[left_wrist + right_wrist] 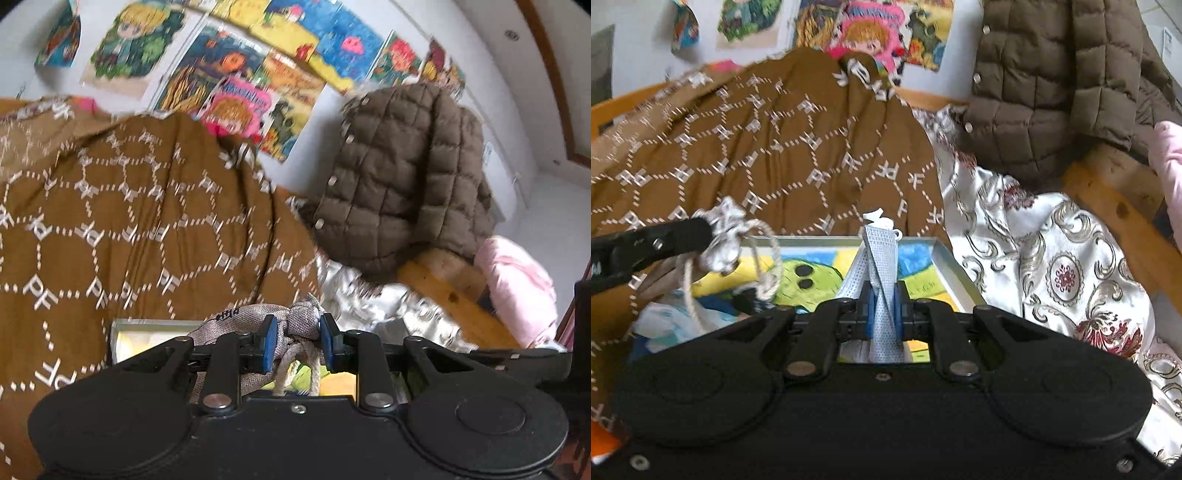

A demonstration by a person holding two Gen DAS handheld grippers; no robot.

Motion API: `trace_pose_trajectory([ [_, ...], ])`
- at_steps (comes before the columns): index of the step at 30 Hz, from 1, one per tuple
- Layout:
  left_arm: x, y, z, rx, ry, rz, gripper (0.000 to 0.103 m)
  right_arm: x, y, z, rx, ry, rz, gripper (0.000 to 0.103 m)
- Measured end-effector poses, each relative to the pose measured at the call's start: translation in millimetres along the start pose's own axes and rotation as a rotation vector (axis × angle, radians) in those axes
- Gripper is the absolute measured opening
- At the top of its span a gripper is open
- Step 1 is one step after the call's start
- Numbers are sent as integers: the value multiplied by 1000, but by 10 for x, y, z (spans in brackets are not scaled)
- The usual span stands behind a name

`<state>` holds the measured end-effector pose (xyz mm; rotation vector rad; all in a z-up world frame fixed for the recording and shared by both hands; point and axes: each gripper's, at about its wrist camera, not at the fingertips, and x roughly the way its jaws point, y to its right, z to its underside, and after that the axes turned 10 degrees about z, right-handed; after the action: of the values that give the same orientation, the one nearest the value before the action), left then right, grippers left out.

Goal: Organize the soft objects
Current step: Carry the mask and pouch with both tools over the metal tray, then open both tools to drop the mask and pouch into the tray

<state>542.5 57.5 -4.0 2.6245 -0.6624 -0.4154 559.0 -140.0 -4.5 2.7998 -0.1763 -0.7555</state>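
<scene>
Two-handed handling of soft items over a cluttered bed. The left tool has its blue pads drawn in on the gathered neck of a grey woven pouch, with the pouch's cord hanging in loops just behind the pads; in the right wrist view the same tool enters from the left with the bunched neck at its tip and the cord dangling beneath. The right tool is nearly closed on a twisted strip of pale perforated cloth, which stands upright out of the pads and ends in a white crumpled tip. Both items hang above a framed picture lying flat on the bed, bordered by a brown patterned quilt, a silver floral sheet and a quilted jacket draped on the wooden bed rail. The step in hand appears to be bringing the strip and the pouch together, probably to stow one in the other, though the pouch mouth is pinched shut at present. To do this well, the left grip should shift to one lip of the neck so that the mouth can open, clear of the cord; the right tool should carry the strip low and feed the free end first, releasing only once the cloth rests inside, since a twisted strip tends to spring back out
</scene>
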Motion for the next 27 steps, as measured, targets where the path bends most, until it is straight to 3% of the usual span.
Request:
trace_pose_trajectory([
  [6,171,-40,125,-4,-93,-36,27,176,-144,36,-15,-71,41,5],
  [14,185,13,145,25,-116,-39,30,244,-169,1,-37,-83,48,10],
  [20,221,11,158,14,-145,-43,34,139,-96,-41,-21,-72,54,35],
  [21,213,25,152,17,-142,-44,37,98,-72,-50,-18,-63,55,42],
  [27,91,189,60,48,-102,-29,54,-230,138,-116,28,-12,61,56],
])
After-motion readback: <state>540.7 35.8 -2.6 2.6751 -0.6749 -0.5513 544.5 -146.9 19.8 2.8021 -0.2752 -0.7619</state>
